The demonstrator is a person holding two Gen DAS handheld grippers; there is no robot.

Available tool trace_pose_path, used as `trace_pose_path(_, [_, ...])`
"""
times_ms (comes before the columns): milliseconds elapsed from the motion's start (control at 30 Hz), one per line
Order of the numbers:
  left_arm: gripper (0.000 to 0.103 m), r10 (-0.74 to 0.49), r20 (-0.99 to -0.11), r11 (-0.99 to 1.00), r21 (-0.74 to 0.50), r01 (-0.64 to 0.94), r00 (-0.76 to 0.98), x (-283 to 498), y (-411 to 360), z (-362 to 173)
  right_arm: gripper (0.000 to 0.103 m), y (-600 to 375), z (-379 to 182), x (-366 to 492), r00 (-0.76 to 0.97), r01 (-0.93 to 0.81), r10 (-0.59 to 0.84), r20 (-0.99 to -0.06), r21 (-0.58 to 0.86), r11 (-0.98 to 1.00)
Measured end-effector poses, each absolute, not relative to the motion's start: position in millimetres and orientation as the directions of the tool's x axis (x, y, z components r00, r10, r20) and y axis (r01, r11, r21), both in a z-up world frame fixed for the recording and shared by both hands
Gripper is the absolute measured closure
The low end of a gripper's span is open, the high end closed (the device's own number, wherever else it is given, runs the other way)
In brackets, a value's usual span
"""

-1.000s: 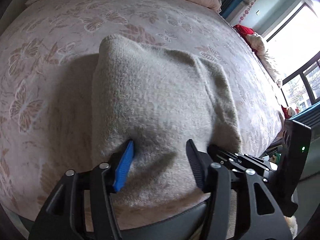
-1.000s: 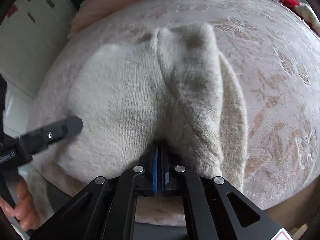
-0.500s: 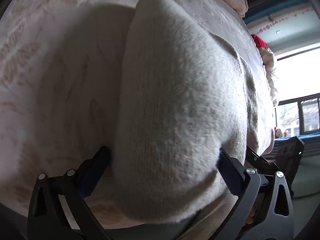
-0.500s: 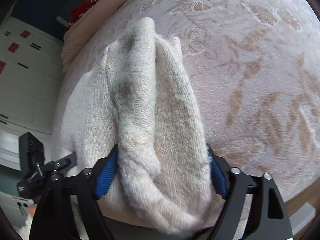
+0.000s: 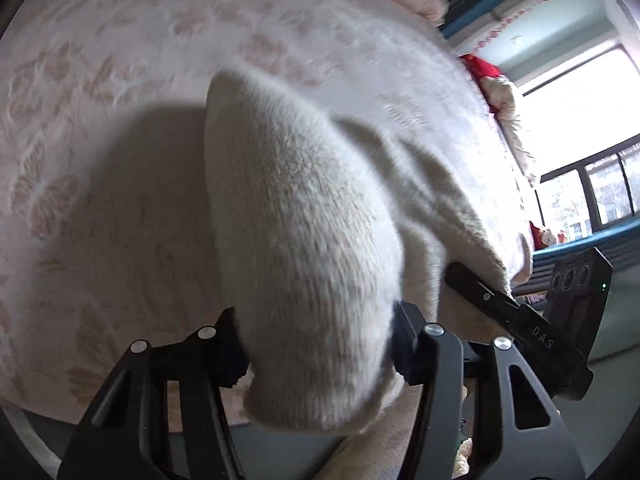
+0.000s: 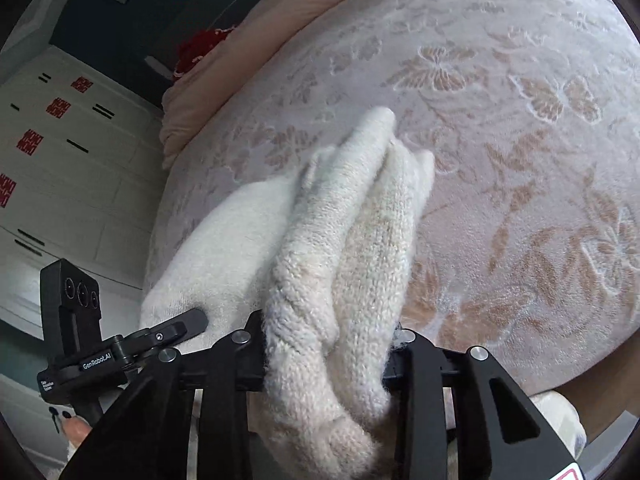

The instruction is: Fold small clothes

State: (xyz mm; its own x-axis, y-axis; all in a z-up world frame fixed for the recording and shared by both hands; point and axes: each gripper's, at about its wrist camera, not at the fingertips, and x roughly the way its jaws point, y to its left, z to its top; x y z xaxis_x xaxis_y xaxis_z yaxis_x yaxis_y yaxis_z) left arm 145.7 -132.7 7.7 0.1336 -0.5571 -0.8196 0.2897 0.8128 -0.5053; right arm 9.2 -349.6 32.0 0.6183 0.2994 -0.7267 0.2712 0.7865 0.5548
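A cream knitted garment (image 5: 304, 248) lies folded on the pink butterfly-pattern bedspread (image 5: 120, 80). My left gripper (image 5: 316, 344) is shut on its near edge, a thick bunch of knit between the fingers, lifted off the bed. My right gripper (image 6: 328, 344) is shut on the other near edge of the garment (image 6: 344, 240), also bunched and raised. The far end of the garment rests on the bed. The right gripper shows in the left wrist view (image 5: 520, 320), and the left gripper shows in the right wrist view (image 6: 120, 348).
A pink pillow or rolled blanket (image 6: 248, 52) lies along the head of the bed. A red and cream item (image 5: 496, 84) lies at the bed's far side by the window. White cabinets (image 6: 60, 160) stand beside the bed.
Both grippers closed on the garment's near edge and lifted it. The cloth now rises off the bed in two bunches, and the views have pulled back.
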Motion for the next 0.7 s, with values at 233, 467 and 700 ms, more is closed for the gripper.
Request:
trace_pose_path(233, [0.051,-0.655,-0.706,0.733,-0.504,0.458,0.270,96.5,-115.7,123.7,0.072,-317.7,152.7,-46.2,0.758,0.124,0.244,-0.605,0.501,0.856])
trace_pose_path(467, [0.051,-0.739,-0.524,0.664,-0.459,0.591,0.424,56.1,-81.7,230.4,0.072,-274.2,267.8,-78.4,0.891,-0.039,0.213,-0.402,0.399,0.916])
trace_pose_path(700, [0.050,-0.738,-0.309,0.674,-0.309,0.670,0.600,47.3,-9.4,331.5,0.072,-202.9,350.0,-64.9,0.950,-0.217,0.260,-0.171,0.235,0.947])
